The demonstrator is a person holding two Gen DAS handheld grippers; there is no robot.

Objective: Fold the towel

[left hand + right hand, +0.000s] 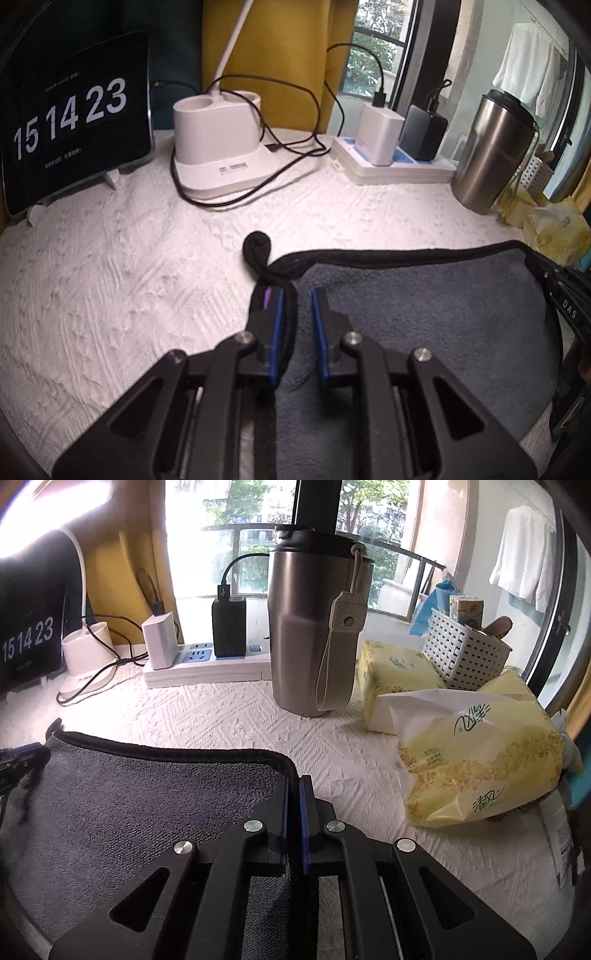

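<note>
A dark grey towel (424, 314) with black edging lies on the white textured table cover (129, 266); it also shows in the right wrist view (129, 805). My left gripper (297, 299) is open, its fingers straddling the towel's far left corner, where a black hanging loop (258, 247) curls out. My right gripper (293, 786) is shut on the towel's far right corner edge. The right gripper shows at the right edge of the left wrist view (565, 306).
A tablet clock (74, 122), a white lamp base (218, 151) with black cables, a power strip with chargers (391, 155) and a steel tumbler (314, 627) stand along the back. Yellow tissue packs (480, 760) and a white basket (465, 646) sit at the right.
</note>
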